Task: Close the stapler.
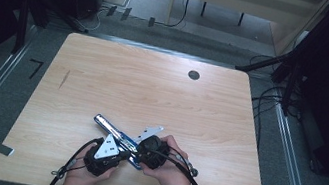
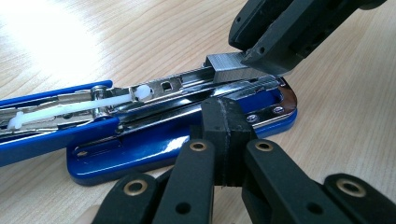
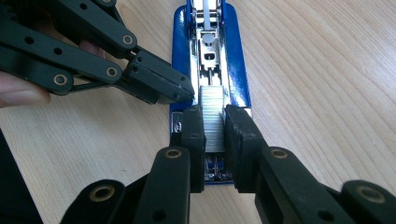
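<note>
Blue stapler [image 1: 115,135] lies opened flat near the counter's [image 1: 152,90] front edge, slightly left of centre. Left hand-held gripper [image 1: 114,154] has its jaws pressed together, empty, tips against the stapler's base edge [image 2: 224,121]. Right hand-held gripper [image 1: 142,152] pinches a staple strip [image 3: 212,116] sitting in the metal magazine channel. High view gives the layout, but the hands hide the contact there; the right gripper view shows the staples between the pads; the left gripper view shows the white pusher rod [image 2: 70,109].
</note>
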### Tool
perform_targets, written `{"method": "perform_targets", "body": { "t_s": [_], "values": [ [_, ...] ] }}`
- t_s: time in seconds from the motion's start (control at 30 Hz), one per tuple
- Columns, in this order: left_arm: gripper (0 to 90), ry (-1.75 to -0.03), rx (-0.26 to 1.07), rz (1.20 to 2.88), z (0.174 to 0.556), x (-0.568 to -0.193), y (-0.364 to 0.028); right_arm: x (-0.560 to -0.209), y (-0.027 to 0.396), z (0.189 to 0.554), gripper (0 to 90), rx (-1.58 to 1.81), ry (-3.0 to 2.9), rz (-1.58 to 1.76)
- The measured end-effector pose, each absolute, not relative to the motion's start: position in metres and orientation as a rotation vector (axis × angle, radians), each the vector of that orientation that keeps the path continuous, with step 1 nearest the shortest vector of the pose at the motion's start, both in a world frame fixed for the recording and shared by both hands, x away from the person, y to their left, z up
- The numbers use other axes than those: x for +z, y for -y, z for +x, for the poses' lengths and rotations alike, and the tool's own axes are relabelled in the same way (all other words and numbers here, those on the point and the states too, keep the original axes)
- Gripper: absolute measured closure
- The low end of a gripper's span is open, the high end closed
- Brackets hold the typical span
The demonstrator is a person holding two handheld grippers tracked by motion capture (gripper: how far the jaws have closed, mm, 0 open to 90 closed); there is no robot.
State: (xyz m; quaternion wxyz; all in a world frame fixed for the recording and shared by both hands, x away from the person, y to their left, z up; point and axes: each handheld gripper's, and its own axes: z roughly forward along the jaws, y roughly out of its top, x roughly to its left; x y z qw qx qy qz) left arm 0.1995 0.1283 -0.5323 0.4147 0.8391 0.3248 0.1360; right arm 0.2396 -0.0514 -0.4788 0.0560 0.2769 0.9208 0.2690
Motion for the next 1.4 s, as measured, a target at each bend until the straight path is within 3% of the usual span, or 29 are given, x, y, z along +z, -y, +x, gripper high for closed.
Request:
{"method": "perform_targets", "body": {
  "t_s": [1.4],
  "values": [
    [90.0,-0.818,0.341,2.108,0.1996,-0.5323,-0.1284,-0.4697,0.0518,0.2391,79.5,0.776,-2.803,0.795]
  ]
}}
